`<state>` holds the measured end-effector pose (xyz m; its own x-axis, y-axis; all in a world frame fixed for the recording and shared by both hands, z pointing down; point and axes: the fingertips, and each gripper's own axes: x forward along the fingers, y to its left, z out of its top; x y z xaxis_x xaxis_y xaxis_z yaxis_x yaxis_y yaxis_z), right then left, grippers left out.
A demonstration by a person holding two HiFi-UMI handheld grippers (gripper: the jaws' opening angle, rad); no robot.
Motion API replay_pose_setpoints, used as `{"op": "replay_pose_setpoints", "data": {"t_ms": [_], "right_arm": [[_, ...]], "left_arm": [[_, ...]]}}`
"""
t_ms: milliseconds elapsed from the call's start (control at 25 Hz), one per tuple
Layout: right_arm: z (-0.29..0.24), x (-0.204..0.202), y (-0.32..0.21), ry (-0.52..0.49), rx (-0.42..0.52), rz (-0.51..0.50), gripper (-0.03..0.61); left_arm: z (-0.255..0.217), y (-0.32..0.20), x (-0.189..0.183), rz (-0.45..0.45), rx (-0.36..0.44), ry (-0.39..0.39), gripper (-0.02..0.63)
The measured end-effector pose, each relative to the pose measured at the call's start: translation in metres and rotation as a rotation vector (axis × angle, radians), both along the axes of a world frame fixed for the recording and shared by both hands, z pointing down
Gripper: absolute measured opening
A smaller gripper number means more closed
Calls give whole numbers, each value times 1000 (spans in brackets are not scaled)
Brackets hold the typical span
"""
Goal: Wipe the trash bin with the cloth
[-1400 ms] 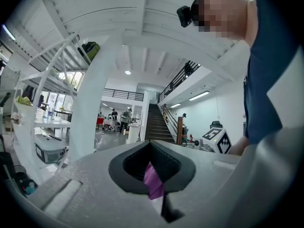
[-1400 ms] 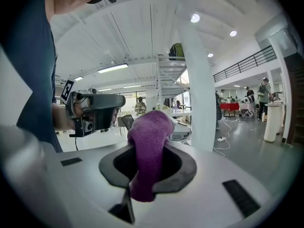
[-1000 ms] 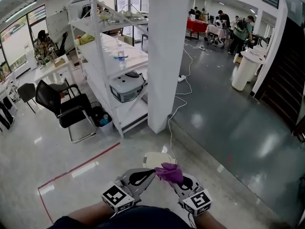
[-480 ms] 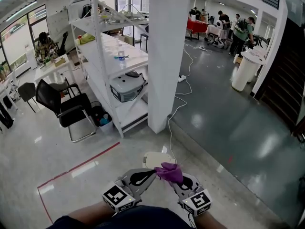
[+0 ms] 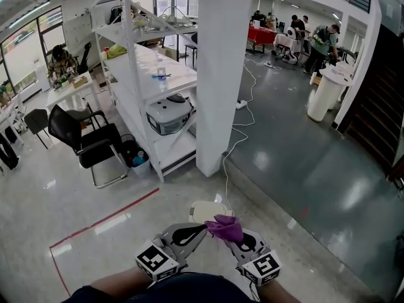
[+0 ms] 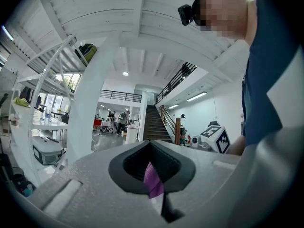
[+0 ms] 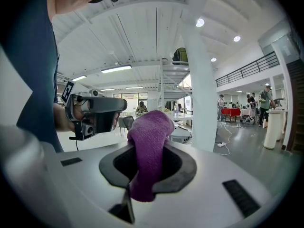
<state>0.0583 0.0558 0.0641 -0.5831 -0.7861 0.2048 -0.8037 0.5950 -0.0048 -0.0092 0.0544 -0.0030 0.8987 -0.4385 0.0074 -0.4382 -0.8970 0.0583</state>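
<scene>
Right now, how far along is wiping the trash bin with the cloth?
Done: the purple cloth is picked up, clamped in the right gripper; the left gripper is shut on a corner of it too. In hand: both hold it in the air, close together. Left: all the wiping. The cloth does not touch the white bin just ahead of the grippers, if that is the bin.

No legible text, label, brand name, number or sign appears in any view. The marker cube [image 5: 156, 261] on the left gripper [image 5: 201, 228] and the marker cube [image 5: 262, 267] on the right gripper [image 5: 228, 232] carry black-and-white square patterns only, without characters. Any print on distant objects is too small to read.
</scene>
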Motion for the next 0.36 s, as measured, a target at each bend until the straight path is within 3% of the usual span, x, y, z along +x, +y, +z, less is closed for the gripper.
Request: {"op": "replay_pose_setpoints", "data": {"t_ms": [360], "right_arm": [[2,5,1,1,2,6,80]], "left_arm": [[-2,1,2,-8,-2,-1,3]]}}
